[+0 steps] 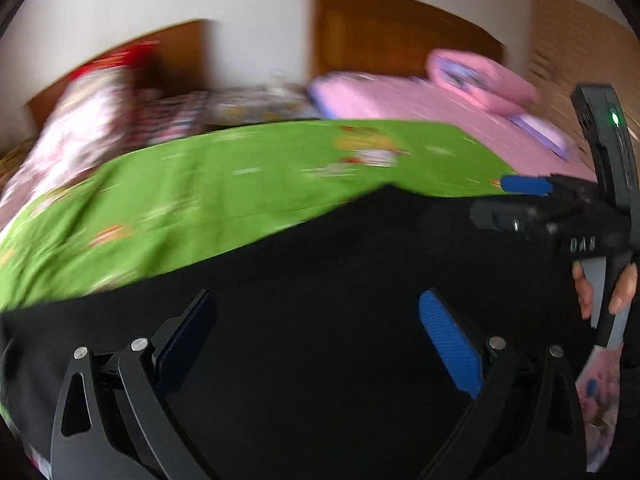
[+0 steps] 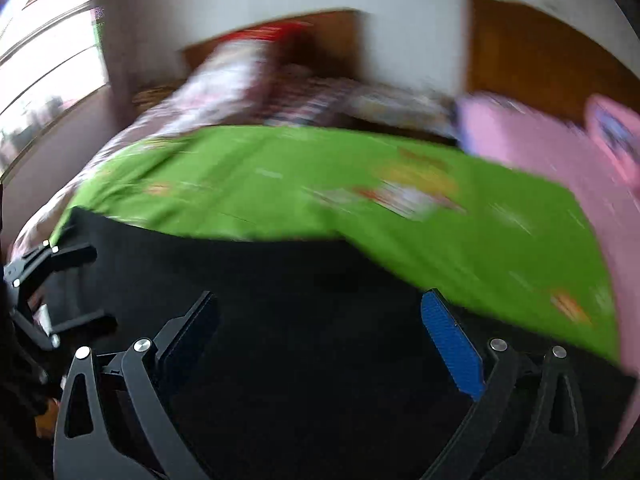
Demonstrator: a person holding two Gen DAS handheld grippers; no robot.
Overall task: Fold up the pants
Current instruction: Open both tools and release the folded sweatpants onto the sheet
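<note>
On one green sheet [image 1: 248, 184], seemingly one black pants [image 1: 320, 300]; left gripper [image 1: 316, 344], right gripper [image 2: 320, 340] both released.

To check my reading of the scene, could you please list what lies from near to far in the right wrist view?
Right gripper → black pants → green sheet → patterned bedding → wooden headboard → white wall.

A bed with a green sheet [image 2: 280, 184] and a pink blanket [image 1: 420, 104] stands by a white wall [image 1: 260, 20], a brown door [image 2: 540, 52] and a bright window [image 2: 48, 68].
</note>
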